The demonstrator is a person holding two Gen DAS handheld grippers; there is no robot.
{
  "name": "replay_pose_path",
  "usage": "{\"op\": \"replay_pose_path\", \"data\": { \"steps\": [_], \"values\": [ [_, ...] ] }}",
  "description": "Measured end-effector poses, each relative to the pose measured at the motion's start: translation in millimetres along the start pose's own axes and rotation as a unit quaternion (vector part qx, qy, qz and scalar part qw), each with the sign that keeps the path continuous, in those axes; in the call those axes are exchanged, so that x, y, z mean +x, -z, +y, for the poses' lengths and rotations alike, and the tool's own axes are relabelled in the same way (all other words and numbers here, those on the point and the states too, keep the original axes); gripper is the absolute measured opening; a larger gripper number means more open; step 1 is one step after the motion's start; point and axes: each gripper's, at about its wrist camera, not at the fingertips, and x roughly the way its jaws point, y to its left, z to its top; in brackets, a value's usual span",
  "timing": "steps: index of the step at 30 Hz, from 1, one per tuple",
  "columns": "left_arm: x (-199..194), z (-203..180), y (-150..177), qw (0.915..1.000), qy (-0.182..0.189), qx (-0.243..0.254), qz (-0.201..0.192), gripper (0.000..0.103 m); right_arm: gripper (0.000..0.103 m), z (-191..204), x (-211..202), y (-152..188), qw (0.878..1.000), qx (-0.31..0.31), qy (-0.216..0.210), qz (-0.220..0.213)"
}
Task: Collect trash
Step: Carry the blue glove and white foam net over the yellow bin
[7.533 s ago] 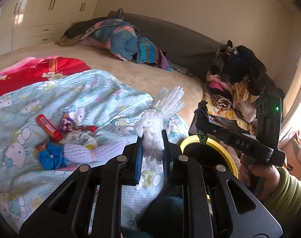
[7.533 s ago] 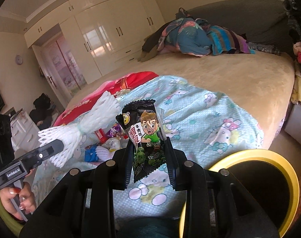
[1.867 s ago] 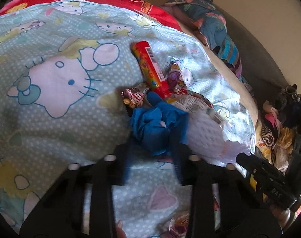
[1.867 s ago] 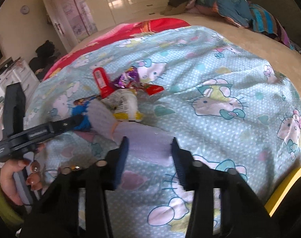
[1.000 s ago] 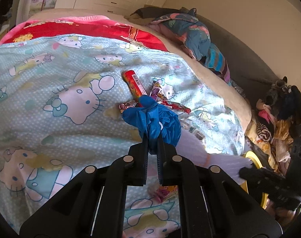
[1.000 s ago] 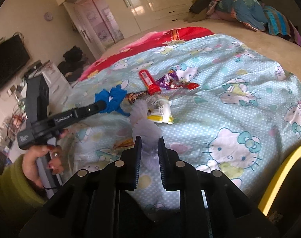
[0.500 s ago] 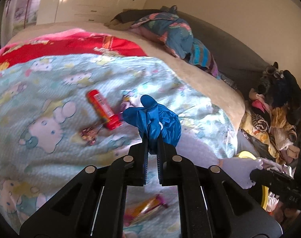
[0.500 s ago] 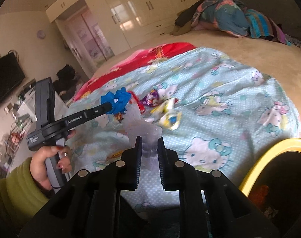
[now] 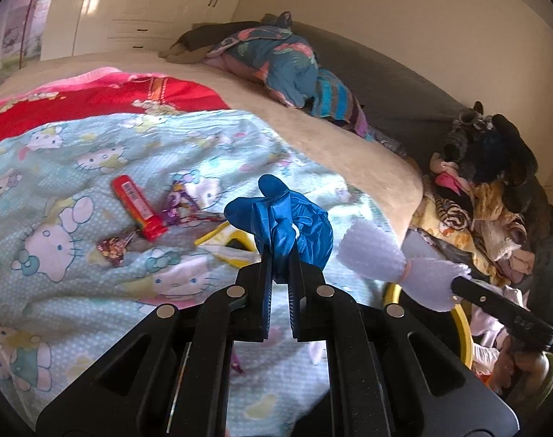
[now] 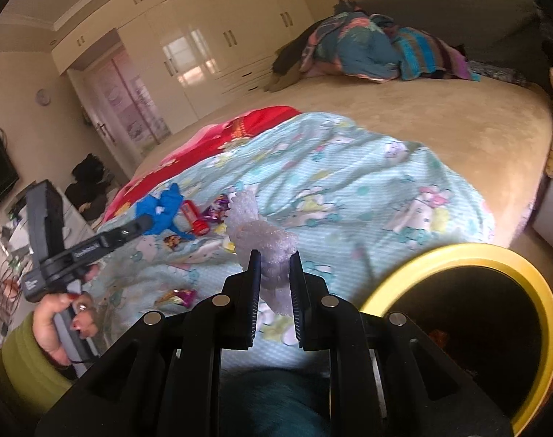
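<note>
My left gripper (image 9: 280,262) is shut on a crumpled blue glove (image 9: 289,224) and holds it above the Hello Kitty blanket (image 9: 76,196). My right gripper (image 10: 274,266) is shut on a white foam net sleeve (image 10: 263,242); the sleeve also shows in the left wrist view (image 9: 389,258). A yellow-rimmed black trash bin (image 10: 469,255) stands right of the bed, just right of the right gripper. On the blanket lie a red tube (image 9: 138,207), purple candy wrappers (image 9: 180,205), a yellow-white wrapper (image 9: 227,245) and a small candy (image 9: 112,247).
A red blanket (image 9: 105,96) and a bundle of blue patterned bedding (image 9: 280,62) lie farther up the bed. A pile of clothes and soft toys (image 9: 495,189) sits right of the bed. White wardrobes (image 10: 203,47) line the far wall. Another wrapper (image 10: 176,296) lies near the blanket's edge.
Both grippers have lifted off the blanket with the glove and the foam sleeve and swung right toward the bin. The bin's rim fills more of the right wrist view.
</note>
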Motion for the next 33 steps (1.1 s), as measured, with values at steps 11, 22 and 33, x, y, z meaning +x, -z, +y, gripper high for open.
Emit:
{"op": "replay_pose_path", "data": {
  "steps": [11,22,33],
  "values": [
    [-6.1,-44.6,3.0,0.9986,0.040,0.034,-0.001,0.004,0.015,-40.0,-42.2,14.5,0.998,0.035,0.050,-0.027],
    [-11.7,-86.0,12.6,0.9945,0.070,0.078,0.005,0.004,0.015,-58.3,-76.6,14.6,0.993,0.038,0.095,-0.058],
    [-4.0,-122.1,27.6,0.9875,0.100,0.119,0.026,0.004,0.015,-82.3,-98.8,23.3,0.988,0.054,0.132,-0.064]
  ]
}}
